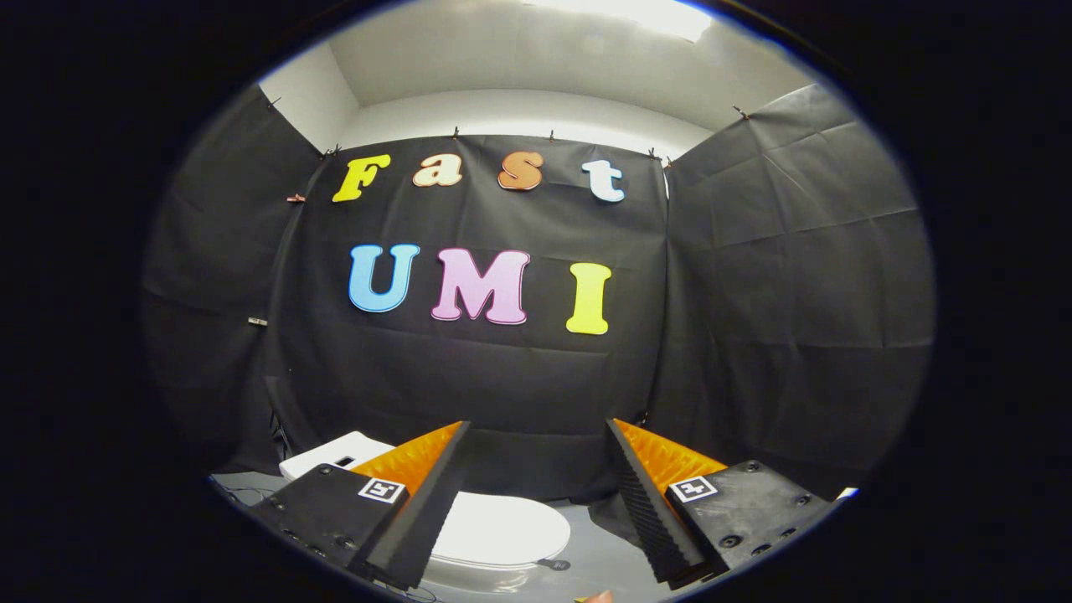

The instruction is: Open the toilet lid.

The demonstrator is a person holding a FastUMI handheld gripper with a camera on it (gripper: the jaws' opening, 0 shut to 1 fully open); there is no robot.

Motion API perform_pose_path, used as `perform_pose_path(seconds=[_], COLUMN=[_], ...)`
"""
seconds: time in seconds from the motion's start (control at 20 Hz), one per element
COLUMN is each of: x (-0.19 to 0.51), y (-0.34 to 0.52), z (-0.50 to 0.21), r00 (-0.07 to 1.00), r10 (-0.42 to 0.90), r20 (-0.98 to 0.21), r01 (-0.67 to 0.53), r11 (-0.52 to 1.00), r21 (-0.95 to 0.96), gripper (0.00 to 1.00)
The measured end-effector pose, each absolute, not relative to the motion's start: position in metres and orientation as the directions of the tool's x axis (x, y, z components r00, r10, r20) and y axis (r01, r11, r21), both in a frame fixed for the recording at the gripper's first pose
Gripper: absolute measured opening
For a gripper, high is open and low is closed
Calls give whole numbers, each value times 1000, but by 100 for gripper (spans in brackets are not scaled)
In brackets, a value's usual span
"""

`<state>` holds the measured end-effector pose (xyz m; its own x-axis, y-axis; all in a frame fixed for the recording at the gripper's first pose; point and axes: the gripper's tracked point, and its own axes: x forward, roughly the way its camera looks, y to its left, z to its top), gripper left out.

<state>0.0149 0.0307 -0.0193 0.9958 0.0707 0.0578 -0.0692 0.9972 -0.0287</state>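
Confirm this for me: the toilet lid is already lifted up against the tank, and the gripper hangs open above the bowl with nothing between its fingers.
Wrong on the lid. In the gripper view the toilet lid lies flat and closed over the bowl, in front of the tank. The rest holds: the gripper hangs open above it, fingers apart with nothing between them.

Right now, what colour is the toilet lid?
White. The closed toilet lid shows best in the gripper view, low between and beyond the open tool.

No readable text or labels.
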Motion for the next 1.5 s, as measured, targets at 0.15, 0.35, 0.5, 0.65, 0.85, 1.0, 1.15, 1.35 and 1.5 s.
perform_pose_path(seconds=[0.15,0.35,0.5,0.65,0.85,1.0,1.15,1.35,1.5], x=[22,34,41,46,54,57,60,68,79], y=[31,28,28,29,24,24,24,22,18], z=[-35,-59,-78,-100,-130,-154,-180,-237,-294], r00=[995,995,993,991,990,988,987,974,940], r10=[78,81,94,115,119,139,161,213,250], r20=[58,61,71,73,74,59,29,-74,-231], r01=[-77,-78,-90,-109,-113,-135,-159,-213,-224], r11=[997,996,994,991,990,988,986,977,966], r21=[-31,-44,-64,-76,-80,-78,-52,-2,132], gripper=[99,99,99,99,99,99,99,98,99])
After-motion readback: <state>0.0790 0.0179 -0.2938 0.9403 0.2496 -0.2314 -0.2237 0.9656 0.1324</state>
